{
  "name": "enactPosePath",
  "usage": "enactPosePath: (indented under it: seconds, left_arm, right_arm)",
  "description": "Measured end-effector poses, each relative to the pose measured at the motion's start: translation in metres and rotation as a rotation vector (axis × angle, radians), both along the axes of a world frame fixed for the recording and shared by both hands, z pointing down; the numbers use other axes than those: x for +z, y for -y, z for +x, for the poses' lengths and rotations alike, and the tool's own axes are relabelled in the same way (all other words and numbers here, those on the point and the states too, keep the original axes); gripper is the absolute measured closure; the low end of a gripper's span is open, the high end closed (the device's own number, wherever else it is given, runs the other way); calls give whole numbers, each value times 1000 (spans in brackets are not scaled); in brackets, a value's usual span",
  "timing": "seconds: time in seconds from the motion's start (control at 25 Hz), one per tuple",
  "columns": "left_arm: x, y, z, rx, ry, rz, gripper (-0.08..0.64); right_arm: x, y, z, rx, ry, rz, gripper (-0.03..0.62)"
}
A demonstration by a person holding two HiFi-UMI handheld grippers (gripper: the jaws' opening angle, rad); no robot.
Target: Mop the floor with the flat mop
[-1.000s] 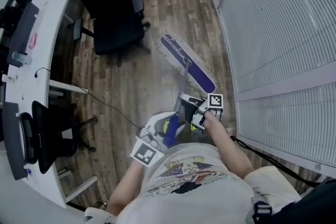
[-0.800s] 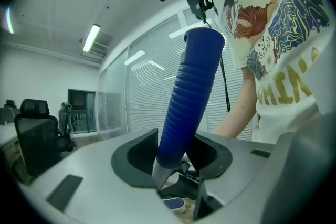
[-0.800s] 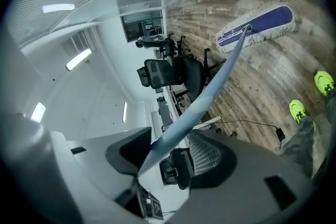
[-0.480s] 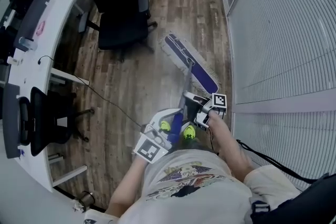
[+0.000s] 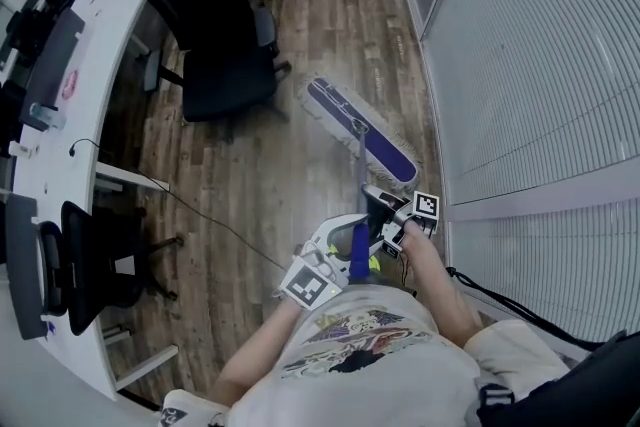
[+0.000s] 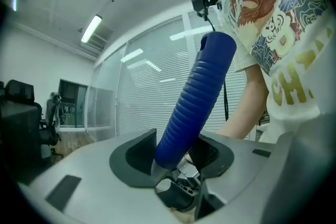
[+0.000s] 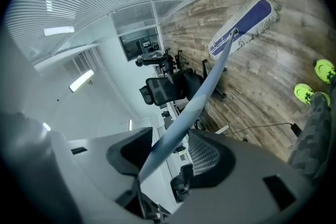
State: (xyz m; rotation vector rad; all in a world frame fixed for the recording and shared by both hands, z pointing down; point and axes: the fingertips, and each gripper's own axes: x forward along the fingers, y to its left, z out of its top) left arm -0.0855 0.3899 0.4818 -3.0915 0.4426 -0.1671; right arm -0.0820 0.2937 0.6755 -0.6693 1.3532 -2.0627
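1 flat mop point(image 5: 360, 130) on wood floor; left gripper point(image 6: 176, 153) clamped on its blue grip point(image 6: 197, 97); right gripper point(image 7: 164, 157) jaws just closing, pinching grey pole point(image 7: 210, 78); 2 green shoes point(image 7: 324, 70); shirt point(image 6: 283, 34) lettering "CH".

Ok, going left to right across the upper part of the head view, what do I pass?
white desk → black office chair → flat mop head → window blinds

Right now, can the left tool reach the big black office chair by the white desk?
Probably not: the left tool is clamped on the blue ribbed mop grip, and the black office chair stands across the wooden floor.
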Motion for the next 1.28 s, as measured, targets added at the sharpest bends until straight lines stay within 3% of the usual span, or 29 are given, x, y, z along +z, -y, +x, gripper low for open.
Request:
enactPosePath:
  seconds: [0.36, 0.52, 0.8, 1.28]
  left_arm:
    - [11, 18, -32, 95, 83, 91, 400]
    - [7, 30, -40, 85, 89, 123, 403]
    - [4, 49, -34, 83, 43, 95, 403]
    - [38, 114, -3, 86, 104, 18, 402]
  right_arm:
    - [9, 22, -27, 28, -43, -5, 377]
    - [5, 32, -34, -9, -40, 18, 376]
    - [2, 51, -29, -8, -34, 22, 376]
    - [28, 125, 2, -19, -52, -24, 382]
